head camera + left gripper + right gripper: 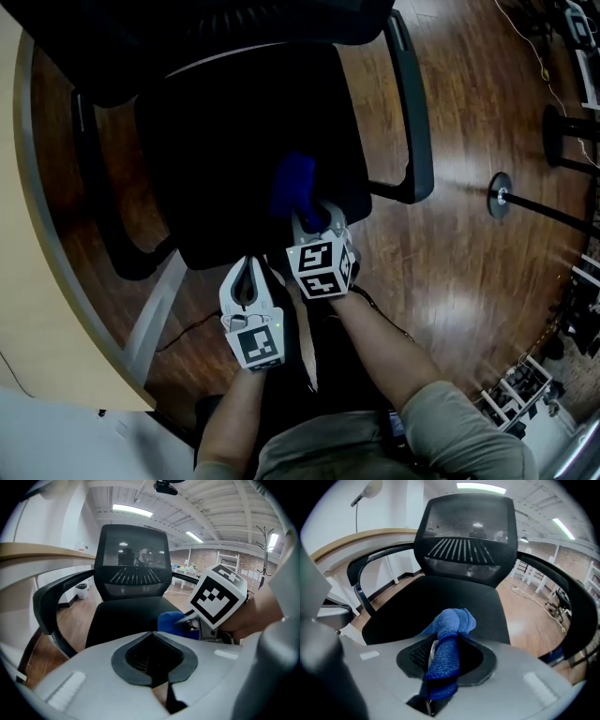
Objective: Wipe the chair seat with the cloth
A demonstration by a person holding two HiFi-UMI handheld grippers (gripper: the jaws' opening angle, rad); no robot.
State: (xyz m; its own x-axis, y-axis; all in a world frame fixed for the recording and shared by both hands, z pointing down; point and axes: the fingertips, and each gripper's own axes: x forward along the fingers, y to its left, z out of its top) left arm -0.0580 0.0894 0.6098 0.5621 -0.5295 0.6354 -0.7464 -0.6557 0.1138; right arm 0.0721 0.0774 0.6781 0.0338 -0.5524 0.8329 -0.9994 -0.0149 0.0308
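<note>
Beyond the right hand-held gripper (316,217), its clamped cloth (293,183) half shows.

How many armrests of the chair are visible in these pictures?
2. The desk-side armrest runs along the seat at the head view's left; the other armrest at its right. None seems hidden.

**Two grippers forward, right one leading**

The right gripper (314,214) reaches farther ahead, its jaws clamped on a blue cloth (445,658). The left gripper (247,267) is just beside it and slightly back, its jaws together with nothing between them. The bare right forearm (384,347) and left forearm (232,417) extend forward, close side by side.
</note>
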